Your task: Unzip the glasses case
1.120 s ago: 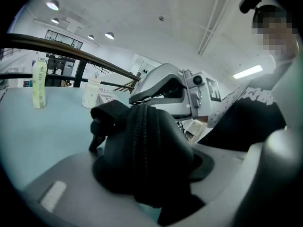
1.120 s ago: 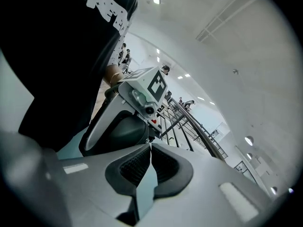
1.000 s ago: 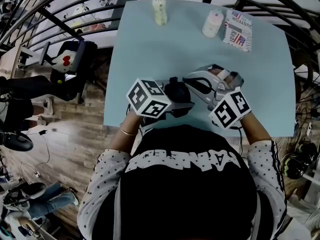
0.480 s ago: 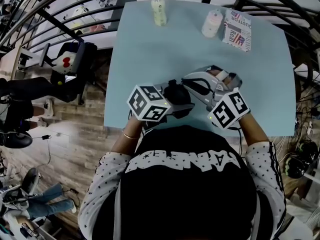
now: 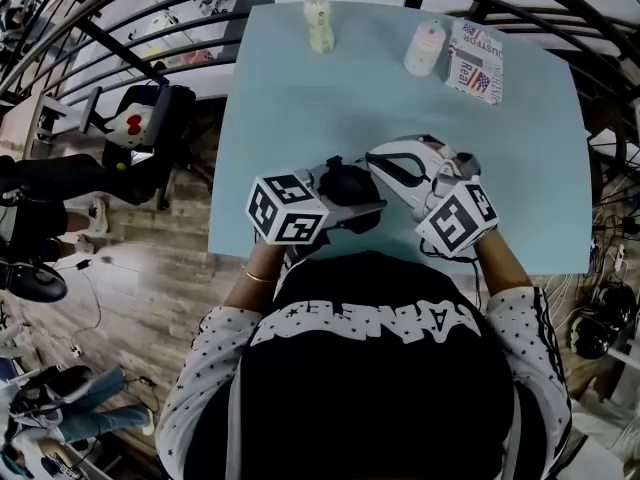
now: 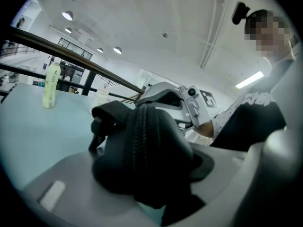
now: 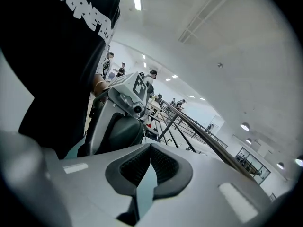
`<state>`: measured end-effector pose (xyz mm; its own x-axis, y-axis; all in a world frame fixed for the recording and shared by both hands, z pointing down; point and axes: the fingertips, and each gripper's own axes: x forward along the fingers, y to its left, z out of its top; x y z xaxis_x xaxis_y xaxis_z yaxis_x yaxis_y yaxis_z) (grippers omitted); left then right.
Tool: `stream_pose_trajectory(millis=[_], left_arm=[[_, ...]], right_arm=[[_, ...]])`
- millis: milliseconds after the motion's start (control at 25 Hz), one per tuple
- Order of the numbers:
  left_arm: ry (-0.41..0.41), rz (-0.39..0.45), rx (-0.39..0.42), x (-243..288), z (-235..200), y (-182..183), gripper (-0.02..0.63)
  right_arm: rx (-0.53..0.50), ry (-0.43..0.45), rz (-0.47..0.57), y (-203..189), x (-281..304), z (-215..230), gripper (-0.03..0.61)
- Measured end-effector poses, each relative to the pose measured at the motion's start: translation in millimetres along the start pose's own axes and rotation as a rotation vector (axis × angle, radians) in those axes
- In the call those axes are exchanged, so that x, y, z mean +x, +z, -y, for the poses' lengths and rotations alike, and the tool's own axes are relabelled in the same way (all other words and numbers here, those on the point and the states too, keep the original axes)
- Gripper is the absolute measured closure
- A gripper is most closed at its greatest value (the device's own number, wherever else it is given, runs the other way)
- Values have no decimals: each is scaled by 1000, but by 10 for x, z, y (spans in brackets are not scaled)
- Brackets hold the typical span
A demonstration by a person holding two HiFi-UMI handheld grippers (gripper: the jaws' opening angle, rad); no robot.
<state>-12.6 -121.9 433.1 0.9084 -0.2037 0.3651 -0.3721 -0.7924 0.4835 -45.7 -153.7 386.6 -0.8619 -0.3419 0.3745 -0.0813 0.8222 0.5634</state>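
Note:
The black glasses case [image 5: 348, 184] is held just above the light blue table [image 5: 290, 108], near its front edge. My left gripper [image 5: 362, 204] is shut on the case. In the left gripper view the case [image 6: 142, 150] fills the space between the jaws, and its closed zipper runs up the middle. My right gripper [image 5: 380, 158] is just right of the case and apart from it. In the right gripper view its jaws [image 7: 150, 157] are closing; the pads meet with nothing between them. That view shows the case [image 7: 124, 132] further off to the left.
A pale green bottle [image 5: 319, 23], a white and pink bottle [image 5: 425, 48] and a flag-print packet [image 5: 475, 60] stand at the table's far edge. Black railing bars [image 5: 120, 53] curve behind and to the left. The table's left edge drops to a wooden floor.
My left gripper has tilted and shifted slightly left, still holding the case. The right gripper has rolled a little in place.

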Motion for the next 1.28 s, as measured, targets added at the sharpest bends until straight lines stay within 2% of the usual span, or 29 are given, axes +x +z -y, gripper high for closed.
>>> stream_pose_trajectory(millis=[120, 200, 400, 480, 840, 1040, 1280], left_arm=[[20, 26, 1, -38, -22, 34, 614], [51, 54, 9, -73, -40, 71, 614], [165, 214, 8, -211, -112, 290, 614], [206, 256, 17, -261, -127, 352, 614], [353, 348, 114, -410, -190, 491, 614], [383, 363, 136, -434, -209, 508, 614], [387, 358, 137, -417, -229, 515, 614]], right_arm=[[45, -39, 1, -53, -16, 27, 574], [122, -84, 26, -63, -43, 79, 574], [489, -242, 173, -61, -221, 330, 574], [582, -285, 204, -84, -291, 400, 574], [789, -385, 241, -251, -428, 479, 574], [831, -394, 244, -306, -450, 457, 574], [832, -380, 232, -320, -422, 435, 574]])
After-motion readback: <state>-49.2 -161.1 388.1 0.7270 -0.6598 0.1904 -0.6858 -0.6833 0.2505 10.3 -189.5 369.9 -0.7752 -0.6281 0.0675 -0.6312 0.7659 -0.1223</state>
